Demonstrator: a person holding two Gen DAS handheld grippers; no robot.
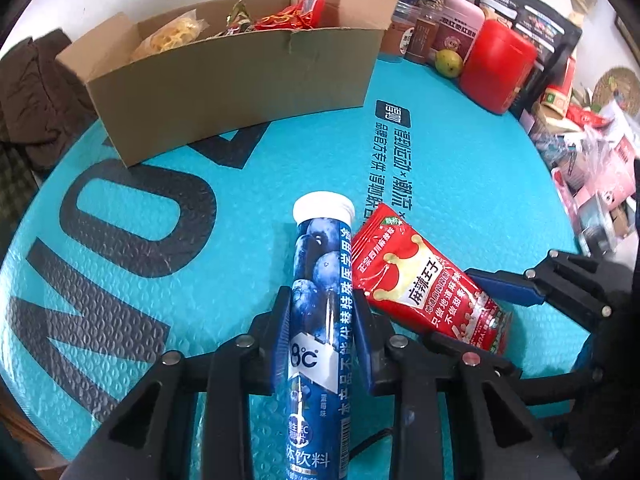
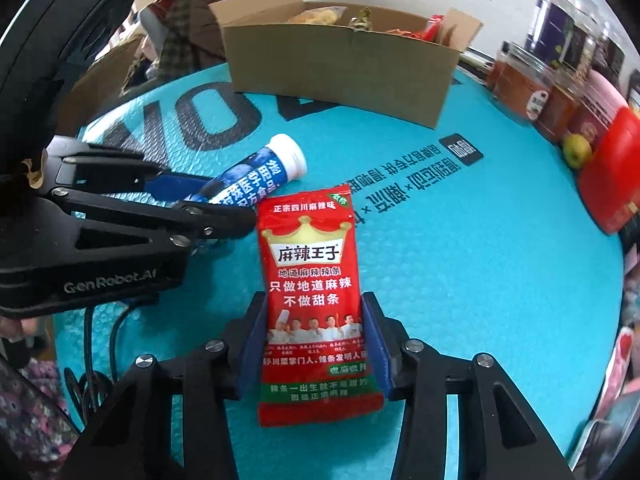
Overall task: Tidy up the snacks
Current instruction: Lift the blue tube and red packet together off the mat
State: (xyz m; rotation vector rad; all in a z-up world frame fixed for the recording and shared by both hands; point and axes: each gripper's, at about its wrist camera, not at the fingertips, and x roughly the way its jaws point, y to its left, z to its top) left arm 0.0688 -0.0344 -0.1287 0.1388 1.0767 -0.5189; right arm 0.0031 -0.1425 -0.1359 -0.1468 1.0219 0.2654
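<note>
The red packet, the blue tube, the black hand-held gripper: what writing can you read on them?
red packet: "麻辣王子", "只做地道麻辣", "不做甜条"
blue tube: "8°C", "体饮料"; its side print is cut off
left hand-held gripper: "GenRobot.AI"
teal mat: large "MO"; its Chinese lines are too distorted to read

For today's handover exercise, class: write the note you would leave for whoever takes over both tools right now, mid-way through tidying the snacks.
Left tool: fingers on either side of the blue tablet tube, apparently gripping it; the tube lies on the teal mat.
Right tool: fingers flank the red spicy-strip packet, lying flat on the mat beside the tube; a firm grip is unclear.
Cardboard box: open at the back of the mat, already holding several snack packs.
Left to do: get the tube and the packet into the box, probably one at a time.
</note>
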